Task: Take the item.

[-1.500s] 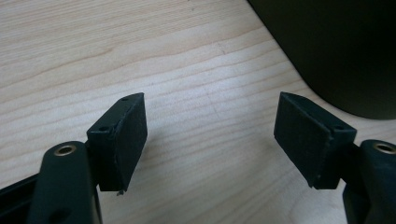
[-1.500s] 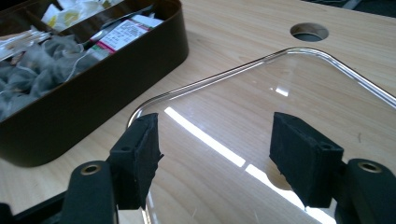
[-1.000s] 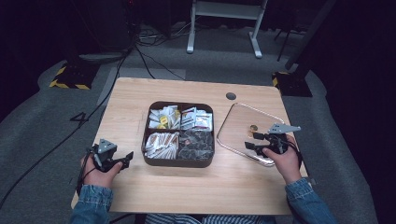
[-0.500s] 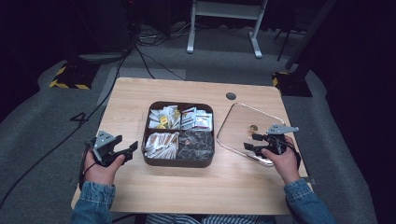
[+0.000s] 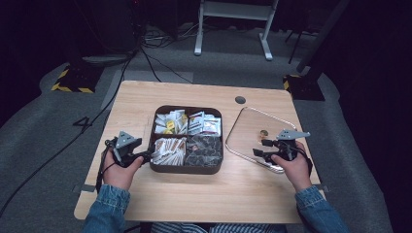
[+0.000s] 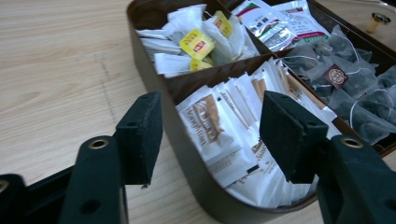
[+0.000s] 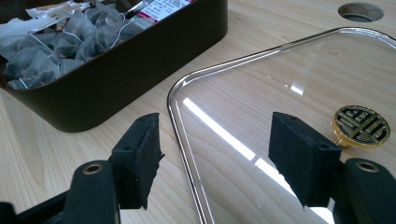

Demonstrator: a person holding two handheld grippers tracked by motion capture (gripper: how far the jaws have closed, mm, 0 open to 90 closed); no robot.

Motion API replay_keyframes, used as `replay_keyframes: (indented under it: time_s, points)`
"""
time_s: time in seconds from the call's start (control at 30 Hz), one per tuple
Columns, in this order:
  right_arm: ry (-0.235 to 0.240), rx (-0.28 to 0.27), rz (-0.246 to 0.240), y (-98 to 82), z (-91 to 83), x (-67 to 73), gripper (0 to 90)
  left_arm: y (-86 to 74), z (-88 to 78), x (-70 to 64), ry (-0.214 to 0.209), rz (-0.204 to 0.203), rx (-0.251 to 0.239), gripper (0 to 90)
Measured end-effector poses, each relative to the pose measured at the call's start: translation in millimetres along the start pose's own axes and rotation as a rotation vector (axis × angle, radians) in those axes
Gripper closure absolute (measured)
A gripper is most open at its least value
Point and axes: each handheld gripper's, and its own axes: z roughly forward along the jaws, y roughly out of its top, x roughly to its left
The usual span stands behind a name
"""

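High view dim, surroundings falling into darkness; counter [image 5: 194, 194] catching soft overhead light. Glare streaking across glass lid [image 7: 261, 140]. Near gripper jaws blurring slightly in close views.

A dim studio or lab-like recording space, not a home. A light wooden table with rounded corners [image 5: 145, 104] stands on grey carpet [image 5: 43, 131], lit from above while the surroundings fall into darkness. At twelve o'clock beyond the table stands a white metal frame on two legs [image 5: 233, 19]. Black cables [image 5: 150, 53] trail across the floor at eleven o'clock. Yellow-and-black hazard-striped bases [image 5: 73, 82] sit at ten o'clock and two o'clock, the latter holding a dark slanted pole [image 5: 320, 36].
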Motion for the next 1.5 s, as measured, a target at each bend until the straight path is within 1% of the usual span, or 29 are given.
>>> replay_keyframes:
  time_s: [0.03, 0.07, 0.13, 0.2, 0.27, 0.33, 0.4, 0.47, 0.5, 0.53, 0.6, 0.63, 0.73, 0.83, 0.9, 1.0, 1.07, 1.13, 1.17, 1.23, 1.27, 1.43, 1.5]
  points:
    - [0.002, -0.002, -0.006, 1.1, 0.8, 0.8, 34.8, 3.3, 5.6, -4.6, -0.006, 0.03, 0.015, 43.5]
    - [0.005, -0.001, -0.007, 1.1, 1.5, 1.5, 34.8, 4.4, 7.8, -5.7, -0.007, 0.041, 0.017, 44.8]
    - [0.007, 0.004, -0.01, 0.7, 2.4, 2.2, 34.8, 7.1, 14.8, -8.2, -0.012, 0.047, 0.033, 47.9]
    - [0.011, 0.005, -0.009, 0.7, 2.7, 2.7, 34.8, 7.6, 20.5, -8.9, -0.014, 0.044, 0.041, 51.1]
    - [0.012, 0.0, -0.012, 1.3, 2.4, 3.0, 34.8, 7.3, 26.3, -9.3, -0.016, 0.044, 0.057, 53.7]
    - [0.013, -0.002, -0.015, 1.9, 1.7, 3.6, 34.8, 6.7, 30.2, -10.3, -0.015, 0.052, 0.082, 56.2]
    - [0.016, -0.003, -0.016, 2.1, 1.4, 4.0, 34.6, 5.6, 32.9, -12.0, -0.004, 0.072, 0.109, 59.0]
    - [0.017, 0.0, -0.017, 1.6, 2.1, 4.0, 34.4, 4.4, 35.7, -13.8, 0.005, 0.081, 0.134, 61.6]
    - [0.013, 0.005, -0.023, 1.2, 2.9, 4.1, 34.3, 4.2, 37.0, -14.2, 0.011, 0.089, 0.147, 63.0]
    - [0.011, 0.011, -0.028, 0.9, 3.5, 4.3, 34.4, 3.8, 38.4, -15.0, 0.017, 0.09, 0.155, 64.1]
    - [0.016, 0.013, -0.029, 0.6, 4.7, 5.4, 34.6, 3.5, 40.6, -15.3, 0.035, 0.107, 0.178, 66.4]
    - [0.013, 0.014, -0.034, 0.8, 5.1, 6.0, 34.7, 3.0, 41.4, -15.3, 0.045, 0.114, 0.185, 66.8]
    - [0.013, 0.014, -0.043, 2.0, 5.1, 7.7, 34.8, 2.0, 42.3, -14.3, 0.042, 0.114, 0.195, 71.2]
    - [0.014, 0.014, -0.043, 1.9, 5.3, 8.0, 34.8, 1.6, 43.2, -14.6, 0.053, 0.124, 0.206, 74.8]
    - [0.014, 0.018, -0.043, 1.4, 5.5, 8.5, 34.8, 0.9, 45.4, -15.0, 0.055, 0.126, 0.222, 75.3]
    - [0.017, 0.017, -0.044, 1.2, 5.7, 9.0, 34.9, 1.4, 46.9, -15.7, 0.065, 0.125, 0.221, 75.1]
    - [0.018, 0.015, -0.044, 1.4, 5.6, 9.3, 35.0, 1.7, 47.7, -15.6, 0.071, 0.132, 0.219, 75.0]
    - [0.017, 0.014, -0.048, 1.5, 5.1, 9.2, 35.2, 1.6, 47.7, -15.6, 0.084, 0.146, 0.222, 77.2]
    - [0.017, 0.013, -0.049, 1.5, 5.0, 9.2, 35.3, 1.7, 47.2, -15.2, 0.092, 0.149, 0.225, 80.7]
    - [0.017, 0.013, -0.049, 1.4, 4.8, 9.0, 35.4, 1.4, 46.4, -13.2, 0.091, 0.145, 0.222, 85.5]
    - [0.017, 0.012, -0.049, 1.3, 4.8, 9.0, 35.4, 1.3, 46.1, -12.1, 0.081, 0.138, 0.221, 86.4]
    - [0.015, 0.013, -0.048, 1.5, 4.6, 8.8, 35.6, 0.7, 45.6, -10.7, 0.071, 0.13, 0.213, 87.1]
    - [0.016, 0.012, -0.047, 1.4, 4.4, 8.6, 35.6, 0.6, 44.3, -9.4, 0.066, 0.121, 0.203, 87.4]
